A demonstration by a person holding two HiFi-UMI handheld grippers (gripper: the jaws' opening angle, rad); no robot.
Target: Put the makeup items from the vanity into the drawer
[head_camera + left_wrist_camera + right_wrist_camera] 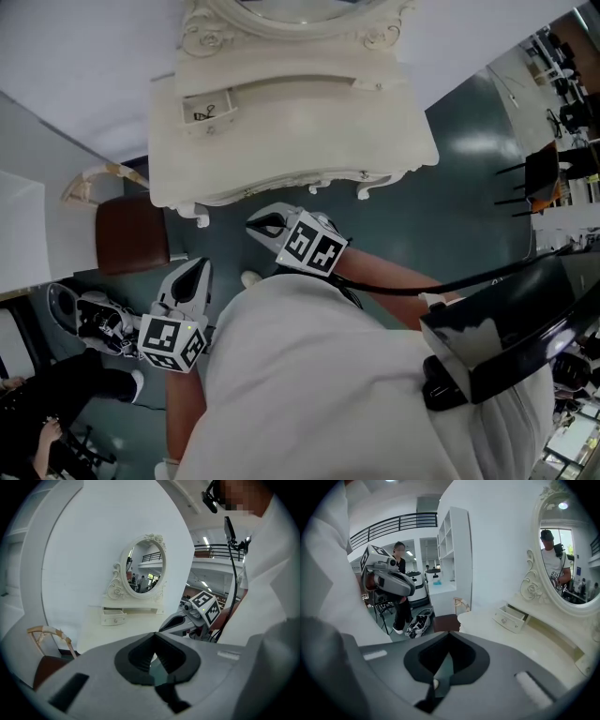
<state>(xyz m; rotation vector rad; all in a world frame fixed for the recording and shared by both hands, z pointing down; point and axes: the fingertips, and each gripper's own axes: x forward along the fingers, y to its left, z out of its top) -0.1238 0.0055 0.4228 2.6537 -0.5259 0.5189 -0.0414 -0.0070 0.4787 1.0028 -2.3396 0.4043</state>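
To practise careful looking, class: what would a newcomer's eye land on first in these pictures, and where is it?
The ornate white vanity fills the top of the head view, with its oval mirror at the back and a small drawer pulled open on top. Short of its front edge, the left gripper and right gripper hang shut and empty, each carrying a black-and-white marker cube.

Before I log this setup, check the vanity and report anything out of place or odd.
Only the small cream drawer on top of the white ornate vanity stands out: it is pulled open, and a small dark thing lies inside. Nothing looks spilled, tilted or broken.
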